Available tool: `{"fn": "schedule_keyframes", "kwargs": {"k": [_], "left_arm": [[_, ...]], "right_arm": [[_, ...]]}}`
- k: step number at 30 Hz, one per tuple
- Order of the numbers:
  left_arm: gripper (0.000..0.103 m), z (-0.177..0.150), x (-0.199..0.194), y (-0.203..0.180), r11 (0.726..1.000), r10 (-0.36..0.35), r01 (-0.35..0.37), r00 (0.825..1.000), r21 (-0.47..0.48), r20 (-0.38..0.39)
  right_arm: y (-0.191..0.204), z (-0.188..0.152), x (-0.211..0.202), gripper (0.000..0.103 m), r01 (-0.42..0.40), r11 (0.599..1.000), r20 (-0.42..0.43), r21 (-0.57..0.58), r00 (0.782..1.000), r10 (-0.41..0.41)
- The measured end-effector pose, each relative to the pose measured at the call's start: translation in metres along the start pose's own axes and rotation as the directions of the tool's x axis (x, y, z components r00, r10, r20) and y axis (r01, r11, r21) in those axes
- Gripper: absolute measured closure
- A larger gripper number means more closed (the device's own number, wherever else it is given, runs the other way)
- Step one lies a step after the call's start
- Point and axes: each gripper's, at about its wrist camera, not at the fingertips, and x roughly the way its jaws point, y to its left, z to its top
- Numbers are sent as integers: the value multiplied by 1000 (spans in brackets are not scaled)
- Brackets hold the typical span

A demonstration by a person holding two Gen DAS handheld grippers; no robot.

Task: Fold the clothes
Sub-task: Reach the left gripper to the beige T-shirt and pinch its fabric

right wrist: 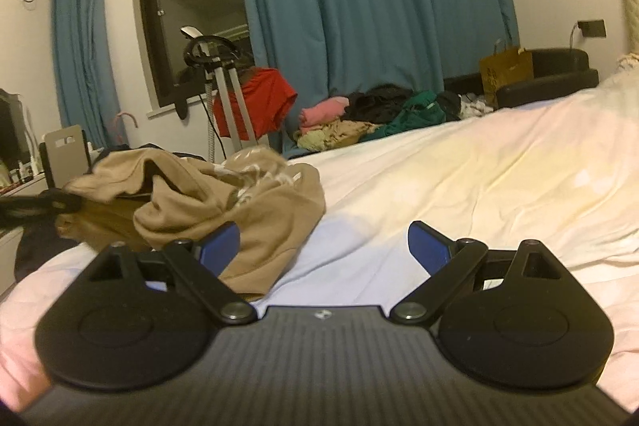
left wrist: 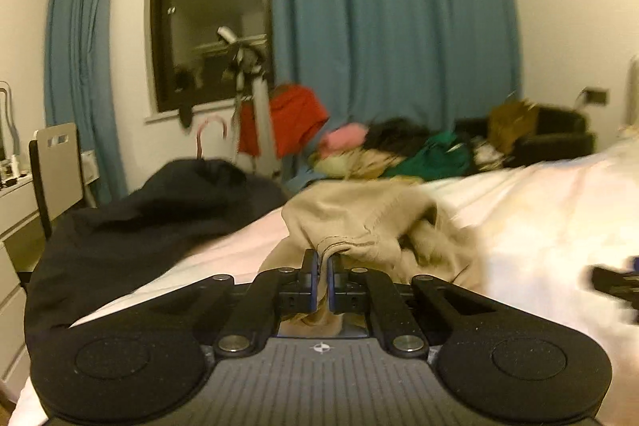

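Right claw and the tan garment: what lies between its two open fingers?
In the right wrist view, only bare white bedsheet lies between the open fingers of the right claw. The tan garment reaches only the finger on the picture's left.

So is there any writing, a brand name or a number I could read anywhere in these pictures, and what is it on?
None can be read.
The brown paper bag by the black chair carries a faint printed mark, too small and blurred to read.
The tan garment shows pale marks near its top, too blurred to tell whether they are letters.
Each gripper body bears only a small round crosshair symbol, no words.
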Motion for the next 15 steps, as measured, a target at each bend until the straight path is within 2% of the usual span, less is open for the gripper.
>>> {"fn": "schedule_keyframes", "kwargs": {"k": [5, 7, 11, 13, 15], "left_arm": [[99, 10, -104, 8, 996, -78, 80, 995, -31, 64], [99, 10, -133, 12, 995, -93, 96, 993, -40, 78], [98, 5, -163, 31, 990, -106, 115, 989, -82, 105], [98, 1, -167, 38, 988, -102, 114, 989, -106, 109], [98, -3, -162, 47, 980, -109, 124, 989, -158, 100]], "right_arm": [[6, 8, -29, 10, -22, 1000, 6, -12, 1000, 22], [9, 10, -41, 10, -34, 999, -6, 5, 999, 34], [24, 5, -58, 10, -102, 995, -61, 4, 993, 102], [36, -1, -62, 10, -162, 987, -99, -8, 982, 161], [48, -8, -62, 10, -236, 971, -151, -23, 961, 230]]}}
